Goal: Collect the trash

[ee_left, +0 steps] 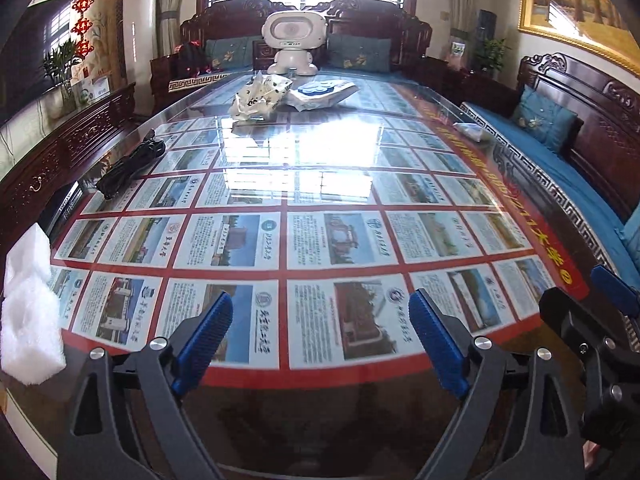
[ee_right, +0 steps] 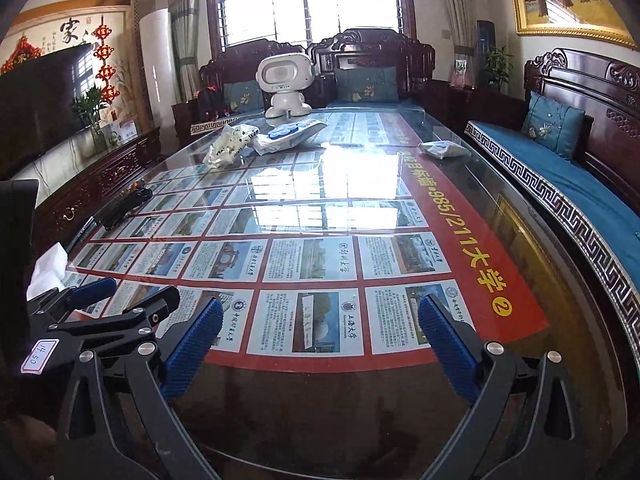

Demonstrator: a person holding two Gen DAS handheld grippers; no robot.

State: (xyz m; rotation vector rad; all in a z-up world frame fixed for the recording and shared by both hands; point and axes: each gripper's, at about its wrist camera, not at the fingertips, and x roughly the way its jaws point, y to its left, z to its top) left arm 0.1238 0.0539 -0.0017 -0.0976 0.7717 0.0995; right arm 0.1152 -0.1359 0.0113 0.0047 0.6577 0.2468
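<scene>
Broadly, a long glass-topped table fills both views, its glass laid over a red poster of small printed cards and throwing back window glare at mid-frame. Dark carved wooden benches with blue cushions run along the right side and the far end.

Glass between the near edge and the far litter is bare.

At the far end, upper centre of frame, stands a white robot-shaped toy.

Trash, by size:
- white foam packing block, lower left of the left wrist view, at the table's left edge, just left of the left gripper.
- black crumpled bag, left edge, mid-depth.
- flat white packet with blue round print, far centre, just in front of the toy.
- crumpled white printed wrapper, just left of that packet.
- small grey crumpled wrapper, near the right edge, far half.

Left gripper: blue-padded jaws spread wide, nothing between them, only glass below. Right gripper: likewise released and empty. Both sit over the near end, side by side, well apart from the far litter.
</scene>
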